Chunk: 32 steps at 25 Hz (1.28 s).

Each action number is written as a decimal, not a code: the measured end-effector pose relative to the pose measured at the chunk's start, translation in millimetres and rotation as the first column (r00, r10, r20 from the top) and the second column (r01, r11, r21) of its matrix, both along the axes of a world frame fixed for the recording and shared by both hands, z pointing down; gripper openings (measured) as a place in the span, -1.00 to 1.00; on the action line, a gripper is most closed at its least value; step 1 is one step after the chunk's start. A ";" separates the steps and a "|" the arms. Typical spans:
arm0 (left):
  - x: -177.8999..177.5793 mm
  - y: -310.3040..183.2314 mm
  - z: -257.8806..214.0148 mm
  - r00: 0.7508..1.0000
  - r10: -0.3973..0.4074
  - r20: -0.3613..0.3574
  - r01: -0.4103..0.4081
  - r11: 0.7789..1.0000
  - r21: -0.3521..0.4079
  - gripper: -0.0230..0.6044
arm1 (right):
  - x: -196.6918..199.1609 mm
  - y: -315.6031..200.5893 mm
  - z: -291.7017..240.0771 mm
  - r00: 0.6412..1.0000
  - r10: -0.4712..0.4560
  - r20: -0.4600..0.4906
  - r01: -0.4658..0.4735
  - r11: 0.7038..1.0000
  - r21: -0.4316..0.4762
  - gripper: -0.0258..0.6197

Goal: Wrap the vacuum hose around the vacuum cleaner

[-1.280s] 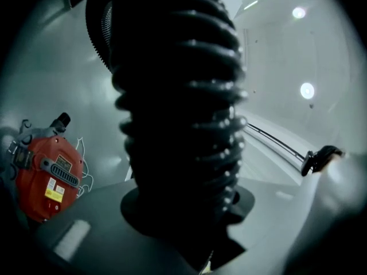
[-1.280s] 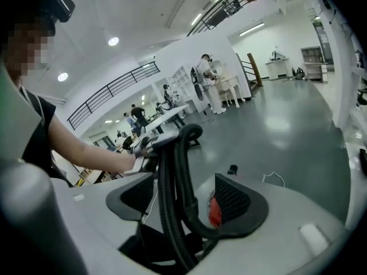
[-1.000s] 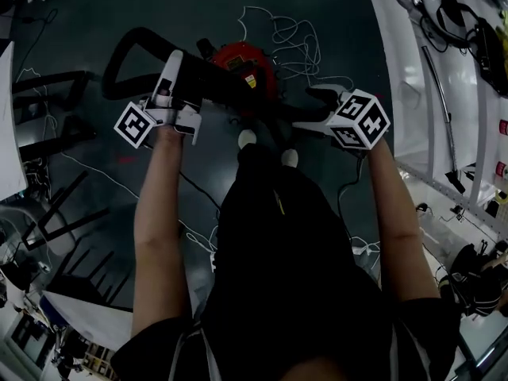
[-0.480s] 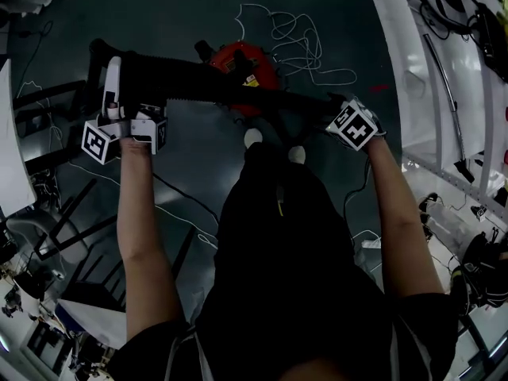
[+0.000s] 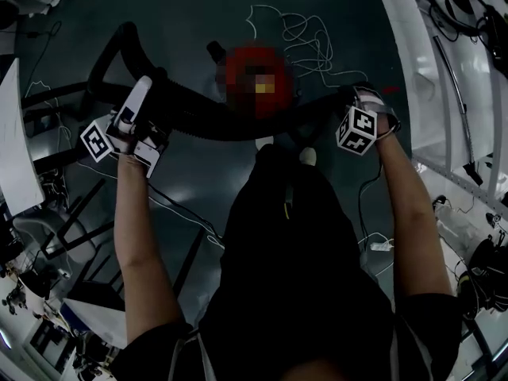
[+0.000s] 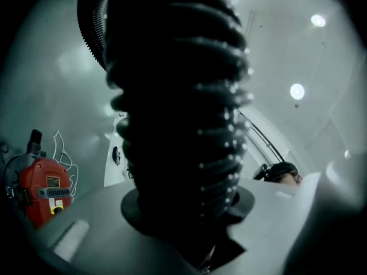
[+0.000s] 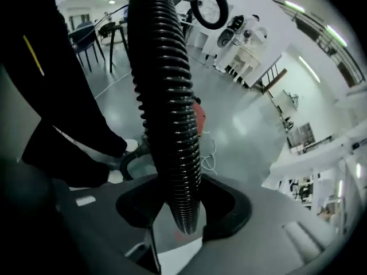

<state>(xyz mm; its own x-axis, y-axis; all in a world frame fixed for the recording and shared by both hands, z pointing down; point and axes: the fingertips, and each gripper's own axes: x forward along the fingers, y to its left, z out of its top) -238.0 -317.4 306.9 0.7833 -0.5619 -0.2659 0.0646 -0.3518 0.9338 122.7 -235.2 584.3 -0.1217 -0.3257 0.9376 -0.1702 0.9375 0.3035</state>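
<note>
Corrugated hose (image 5: 208,119) is held stretched near the red vacuum cleaner (image 6: 43,191), pinched by left gripper (image 5: 143,101). Right gripper (image 5: 367,100) jaws are closing on it. Hose seems taut; the vacuum cleaner could be toppled if tugged.

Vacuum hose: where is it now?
In the head view the vacuum hose spans side to side just below the red vacuum cleaner, held by the left tool, the right tool closing its jaws on it.

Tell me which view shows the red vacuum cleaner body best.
Left gripper view: the vacuum cleaner sits in plain sight at lower left, red body, label and black top handle clear. Head view shows only a blurred red patch beyond the hose. Right gripper view shows just a red sliver behind the hose.
</note>
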 end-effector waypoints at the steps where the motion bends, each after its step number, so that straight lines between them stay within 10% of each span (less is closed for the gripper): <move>1: 6.6 5.7 3.5 0.999 0.052 0.012 -0.052 0.999 -0.004 -0.36 | 3.1 -5.6 -5.6 0.999 -0.028 -0.026 0.029 0.999 0.041 -0.36; 12: 67.1 45.0 53.4 0.906 0.416 -0.085 -0.424 0.895 -0.139 -0.43 | -12.8 -110.6 -88.9 0.989 -0.047 -0.143 0.103 0.903 0.418 -0.37; 27: 76.7 66.9 169.2 0.810 0.525 -0.263 -0.586 0.750 -0.306 -0.34 | -107.5 -201.5 -97.8 0.974 -0.226 0.036 0.168 0.814 0.556 -0.39; 32: 83.8 63.5 216.2 0.806 0.496 -0.322 -0.590 0.715 -0.376 -0.41 | -139.2 -229.0 -76.6 0.962 -0.254 0.104 0.160 0.826 0.541 -0.41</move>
<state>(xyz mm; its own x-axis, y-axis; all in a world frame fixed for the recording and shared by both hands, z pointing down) -154.2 -254.0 523.1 0.9513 -0.1444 -0.2724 0.3007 0.2406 0.9228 -16.5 -464.2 507.7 -0.3782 -0.7099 0.5941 -0.0816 0.6648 0.7425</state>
